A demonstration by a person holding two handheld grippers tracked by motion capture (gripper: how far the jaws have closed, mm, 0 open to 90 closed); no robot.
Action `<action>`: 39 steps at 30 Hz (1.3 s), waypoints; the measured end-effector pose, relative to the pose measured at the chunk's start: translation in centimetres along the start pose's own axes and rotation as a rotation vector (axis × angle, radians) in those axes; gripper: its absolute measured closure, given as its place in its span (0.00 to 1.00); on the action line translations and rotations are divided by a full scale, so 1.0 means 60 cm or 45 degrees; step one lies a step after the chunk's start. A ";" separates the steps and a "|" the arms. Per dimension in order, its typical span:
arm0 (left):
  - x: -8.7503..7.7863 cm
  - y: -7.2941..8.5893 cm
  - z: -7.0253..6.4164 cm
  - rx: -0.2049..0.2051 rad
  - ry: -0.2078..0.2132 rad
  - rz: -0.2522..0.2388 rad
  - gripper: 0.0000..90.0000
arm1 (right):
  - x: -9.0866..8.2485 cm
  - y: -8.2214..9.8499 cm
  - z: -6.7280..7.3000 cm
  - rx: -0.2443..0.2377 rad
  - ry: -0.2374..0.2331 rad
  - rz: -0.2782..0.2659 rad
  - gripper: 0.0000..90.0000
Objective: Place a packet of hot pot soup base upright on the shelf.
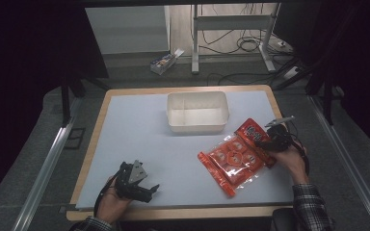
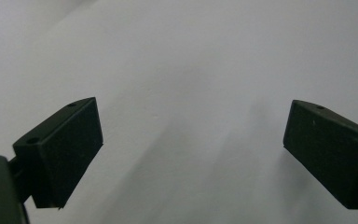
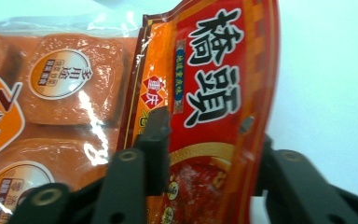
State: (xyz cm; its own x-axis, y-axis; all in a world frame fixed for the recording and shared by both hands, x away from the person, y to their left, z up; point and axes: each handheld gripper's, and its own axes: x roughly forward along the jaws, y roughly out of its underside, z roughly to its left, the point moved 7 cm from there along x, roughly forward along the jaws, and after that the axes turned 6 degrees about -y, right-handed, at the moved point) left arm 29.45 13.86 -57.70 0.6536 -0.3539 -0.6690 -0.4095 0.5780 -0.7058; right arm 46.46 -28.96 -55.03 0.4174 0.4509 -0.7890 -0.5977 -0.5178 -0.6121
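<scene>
Two tools, one job: the right gripper point(image 1: 268, 137) pinches the far-right end of the red snack packet point(image 1: 238, 154), whose long axis runs from there toward near-left, just near-right of the white tub point(image 1: 197, 111); the left gripper point(image 1: 147, 188), jaws spread, rests well apart at near-left.

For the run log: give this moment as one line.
right tongs: shut on red packet | left tongs: open, over table | white bin: empty
</scene>
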 end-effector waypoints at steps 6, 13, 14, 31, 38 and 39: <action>0.000 0.000 0.000 0.001 0.001 -0.001 0.05 | 0.005 0.001 0.002 0.035 0.000 0.007 0.64; 0.000 0.000 -0.001 0.005 0.001 0.002 0.05 | 0.005 0.006 -0.004 0.096 -0.075 -0.029 0.68; 0.000 0.000 -0.001 0.004 0.002 0.002 0.05 | 0.004 0.005 -0.004 0.087 -0.070 -0.030 0.71; -0.001 -0.001 -0.001 -0.005 -0.003 -0.006 0.05 | -0.026 -0.019 0.027 0.012 -0.051 -0.051 0.99; -0.001 -0.001 0.000 -0.007 -0.010 -0.008 0.05 | -0.052 -0.033 0.046 -0.039 -0.036 -0.055 0.99; -0.001 -0.001 0.000 -0.007 -0.010 -0.007 0.05 | -0.056 -0.035 0.047 -0.044 -0.038 -0.062 0.99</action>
State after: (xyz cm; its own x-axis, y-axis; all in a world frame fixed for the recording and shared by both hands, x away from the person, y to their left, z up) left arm 29.44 13.87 -57.62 0.6607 -0.3514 -0.6633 -0.4092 0.5722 -0.7108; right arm 44.38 -27.36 -50.93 0.4244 0.4974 -0.7566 -0.5530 -0.5193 -0.6516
